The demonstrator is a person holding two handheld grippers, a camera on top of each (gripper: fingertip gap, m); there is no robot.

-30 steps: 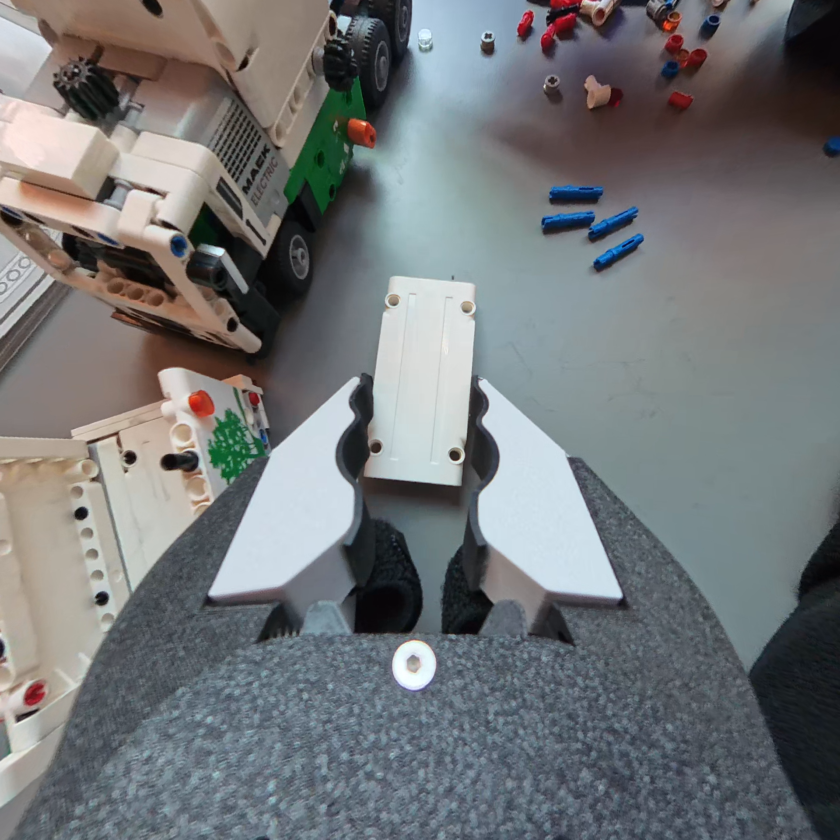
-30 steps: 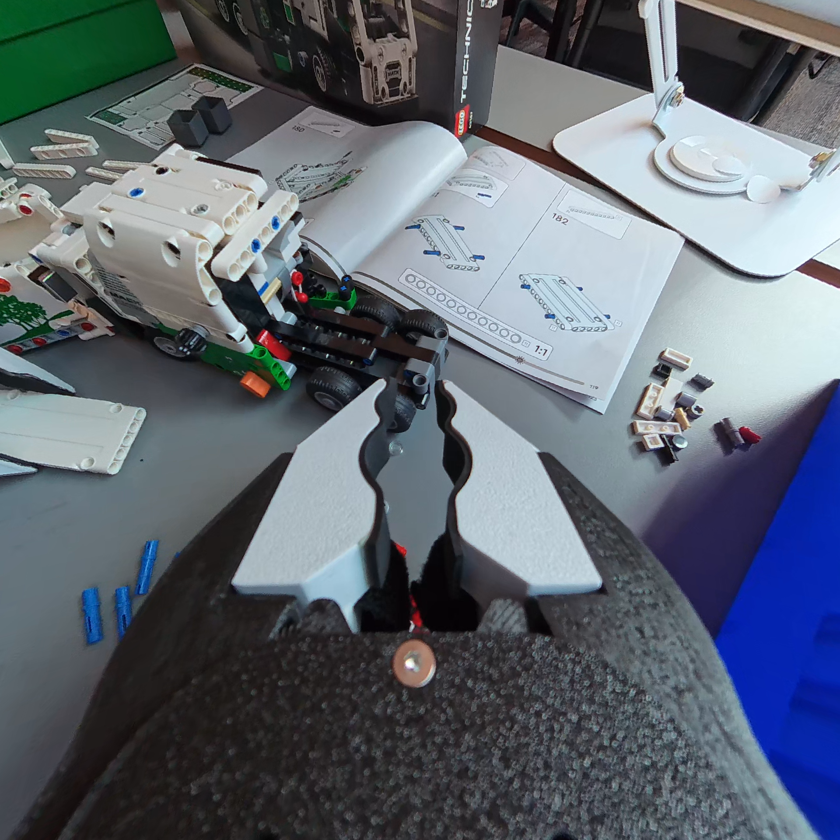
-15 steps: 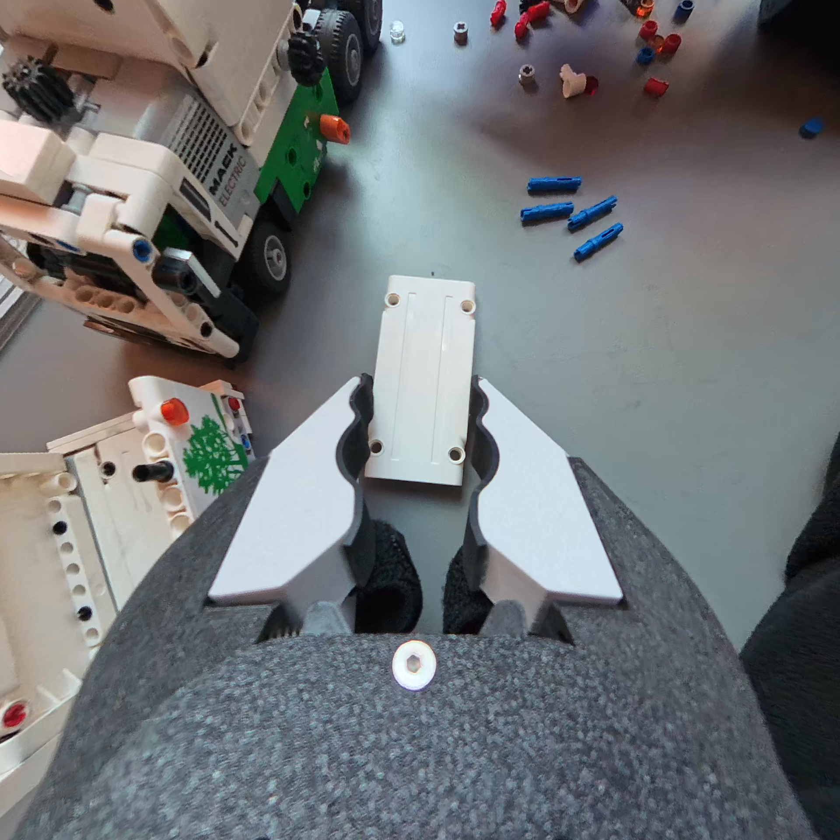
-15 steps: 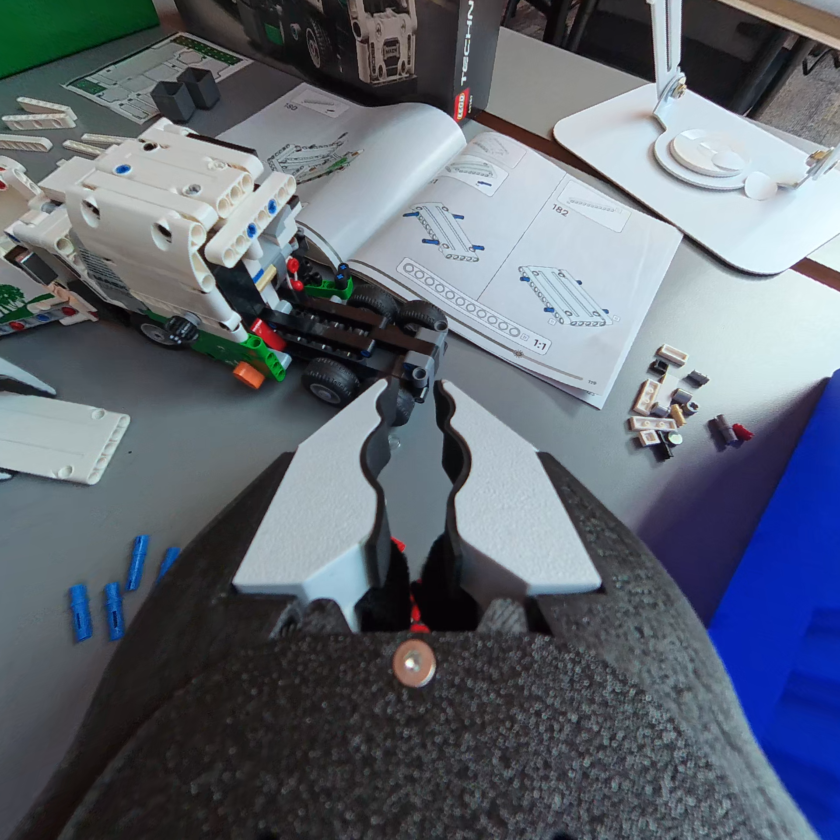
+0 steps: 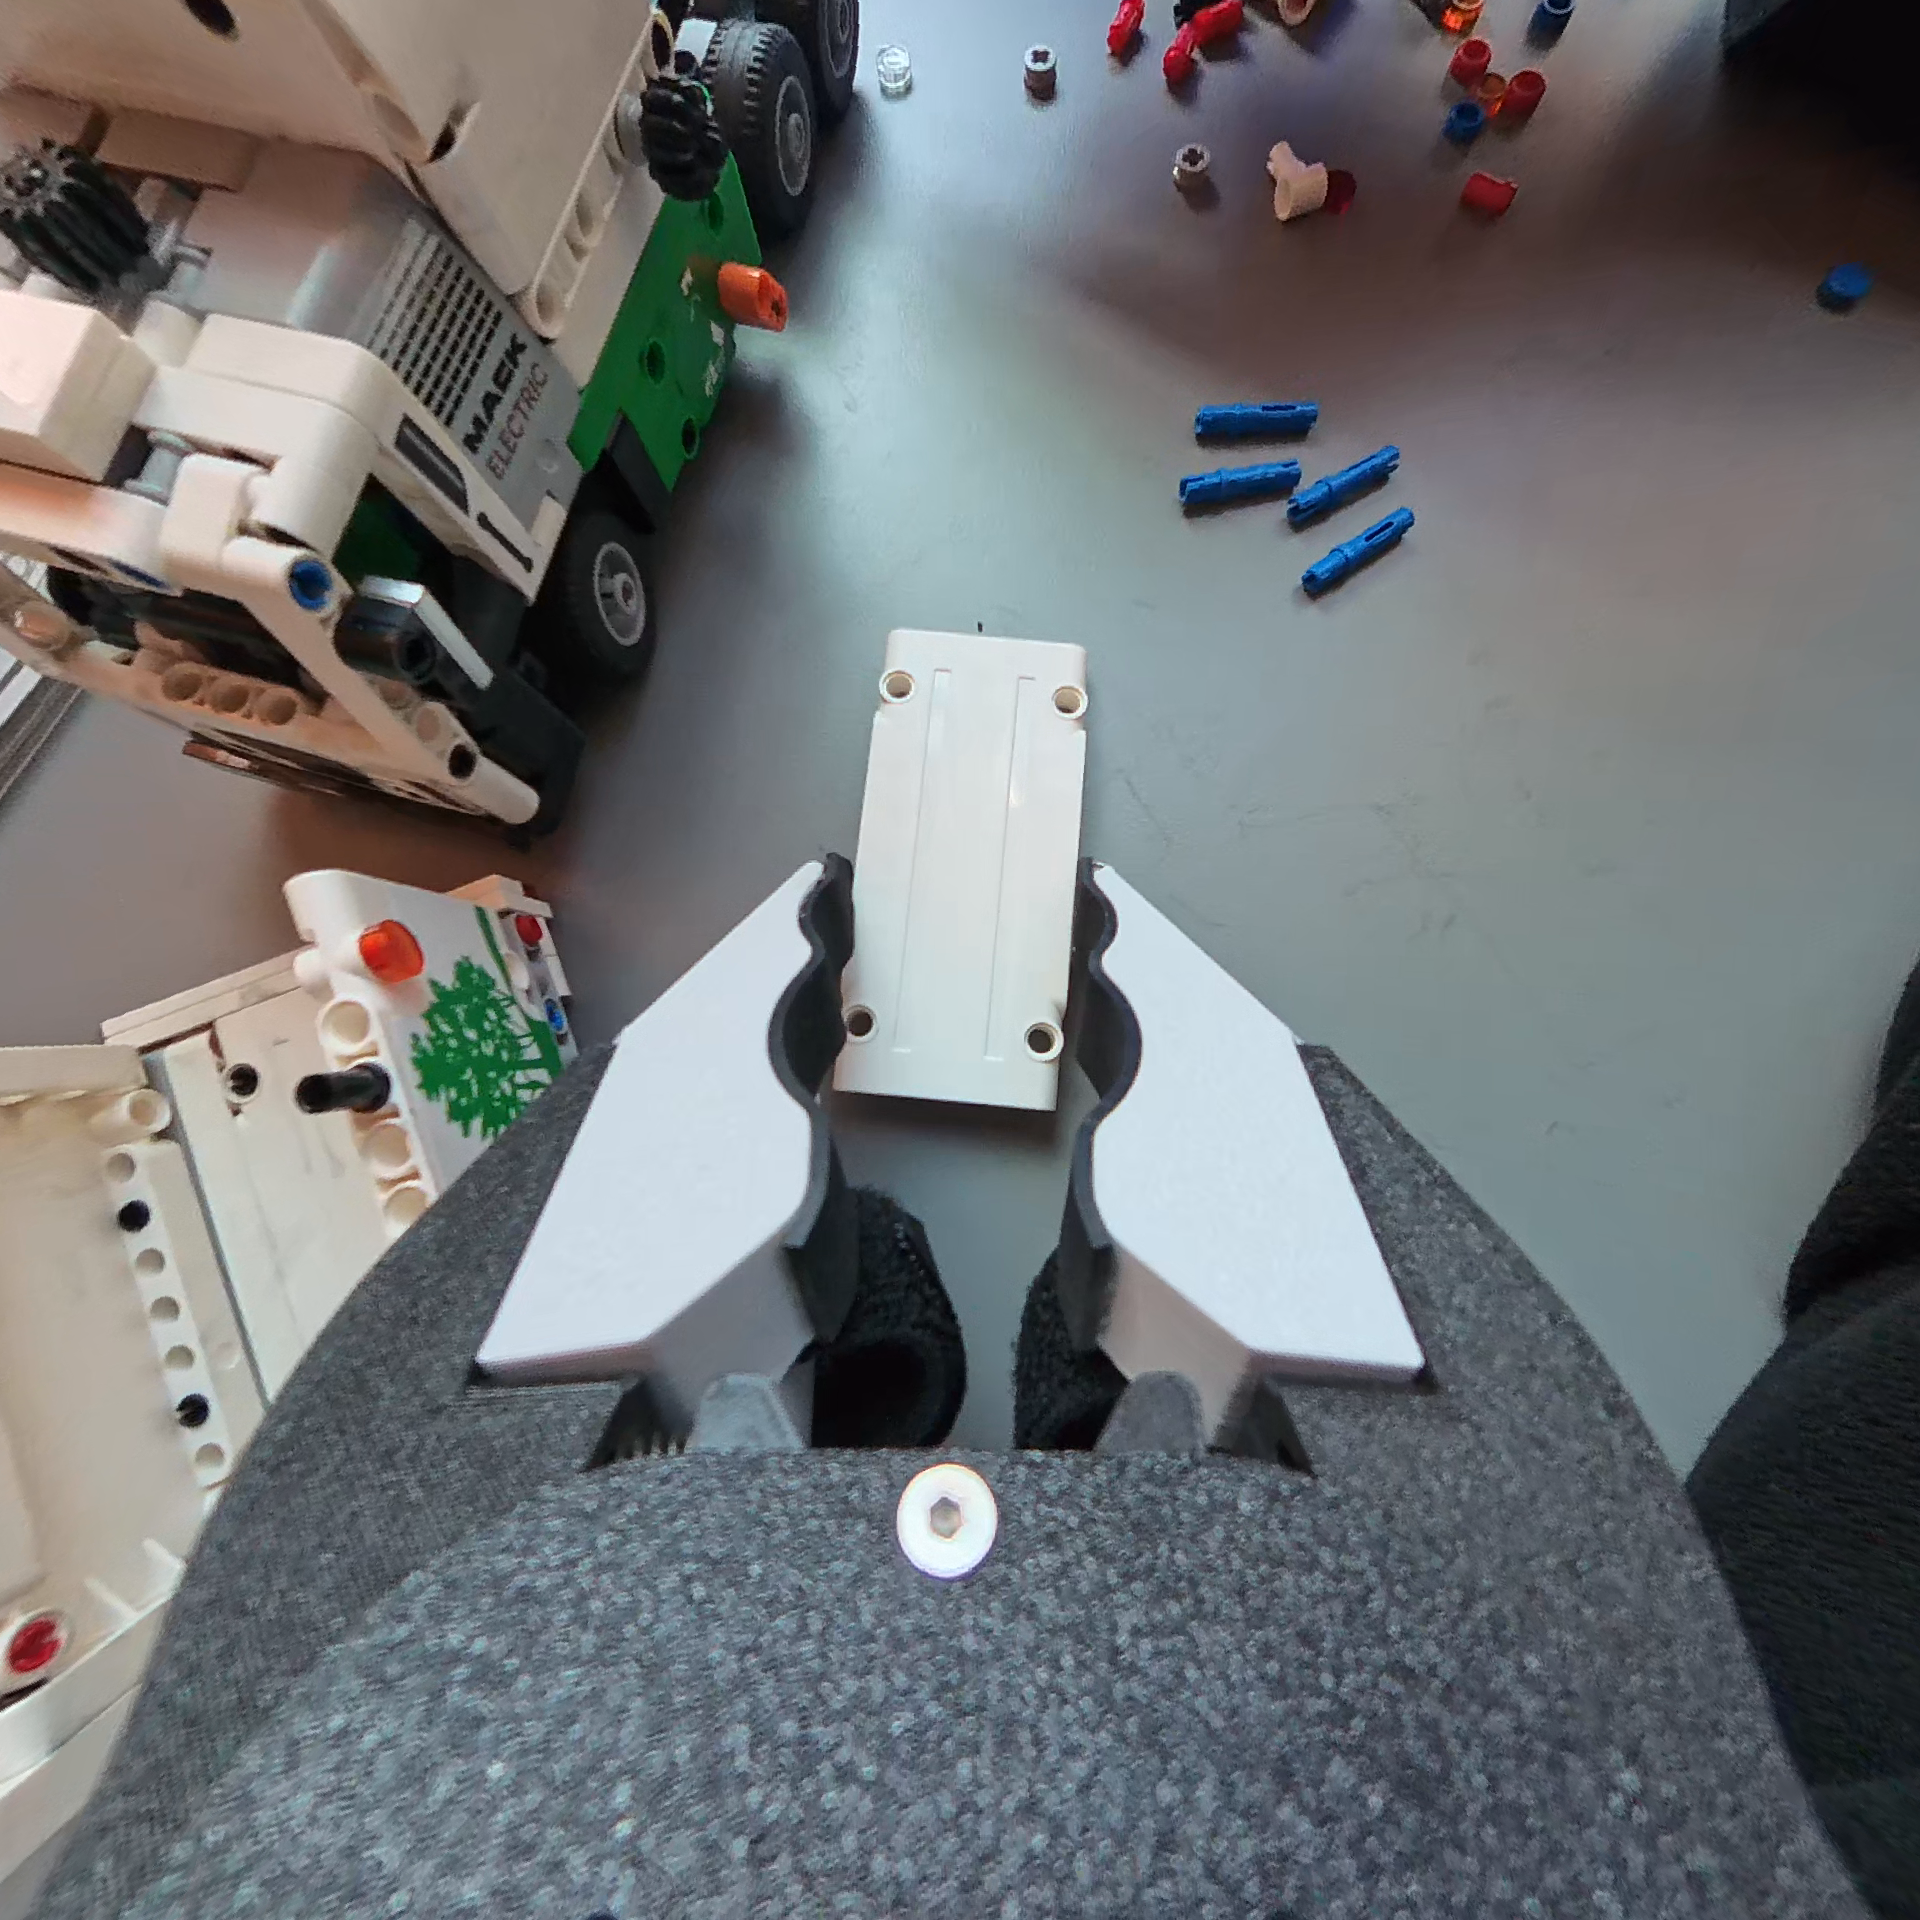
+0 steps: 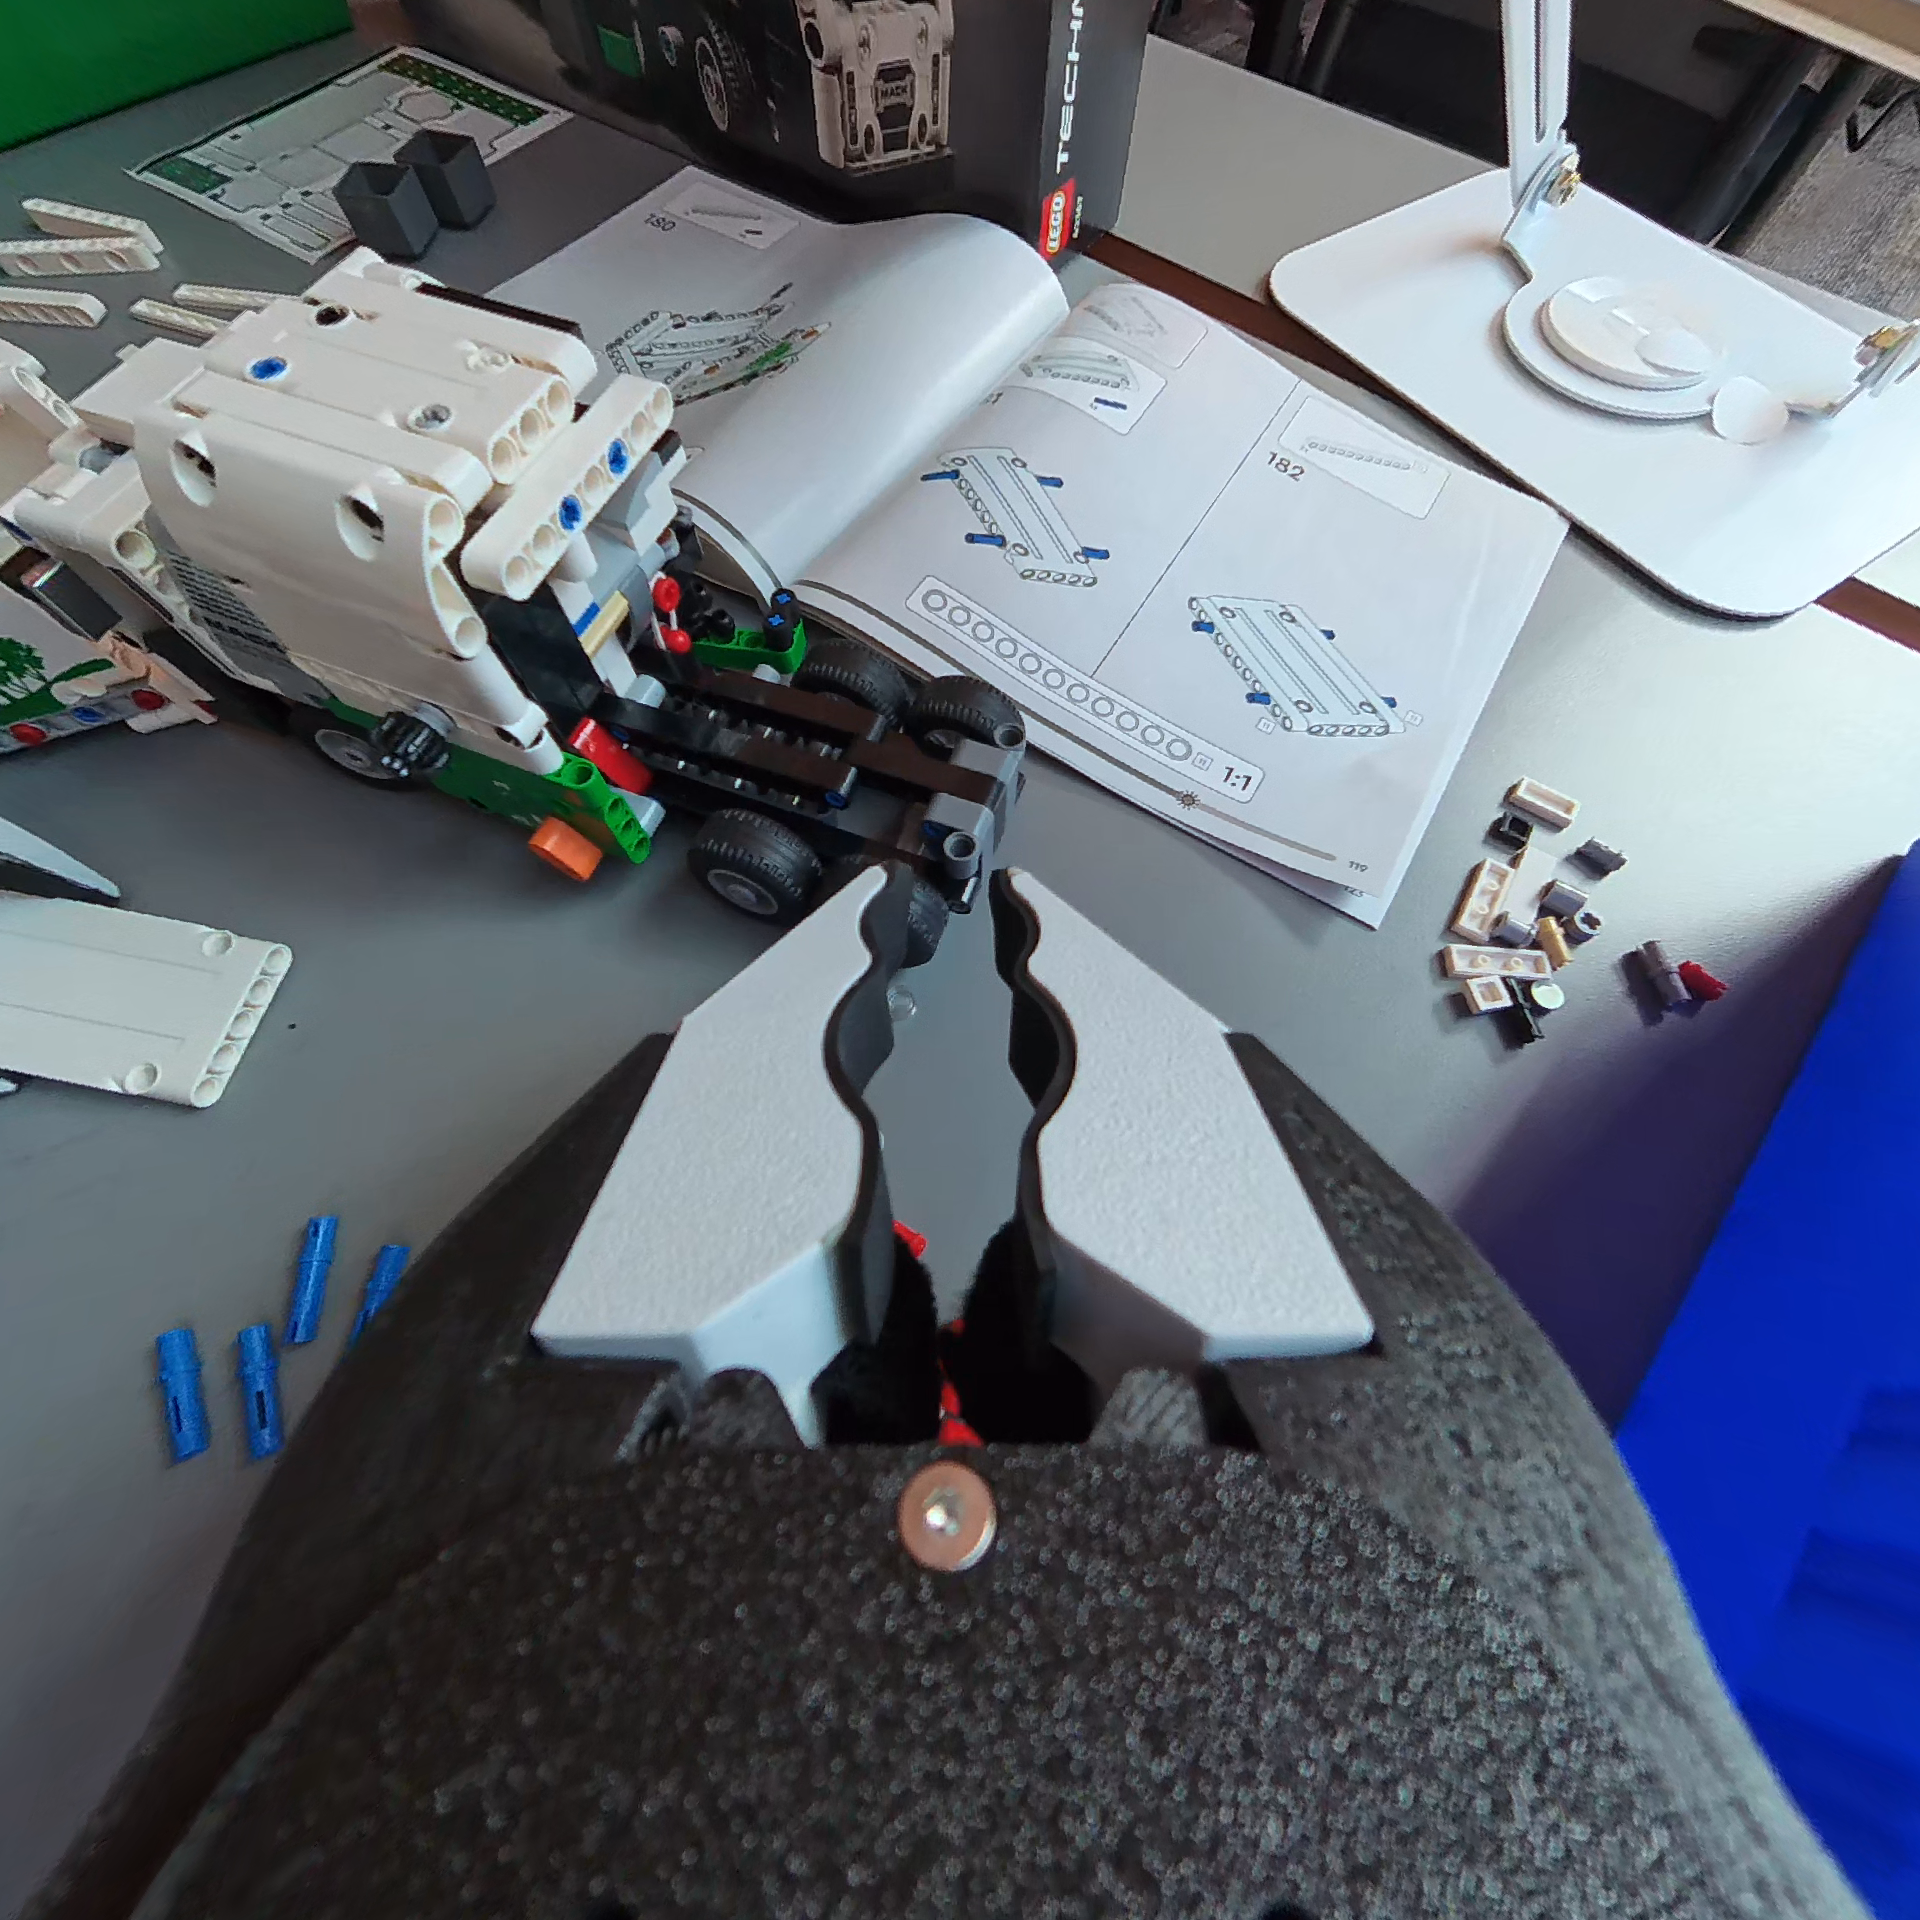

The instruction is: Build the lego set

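A hobby-style build desk in an office-like room

Around the half-built toy truck [image 6: 436,582] on the grey tabletop [image 6: 1714,769]: an open instruction booklet [image 6: 1195,540] just behind, the set's box [image 6: 831,94] beyond, a white stand base [image 6: 1558,416] further right, chair legs and carpet [image 6: 1829,166] past the desk edge.

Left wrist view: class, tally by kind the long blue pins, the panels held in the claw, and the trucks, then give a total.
Blue pins: 4
Held panel: 1
Truck: 1
Total: 6
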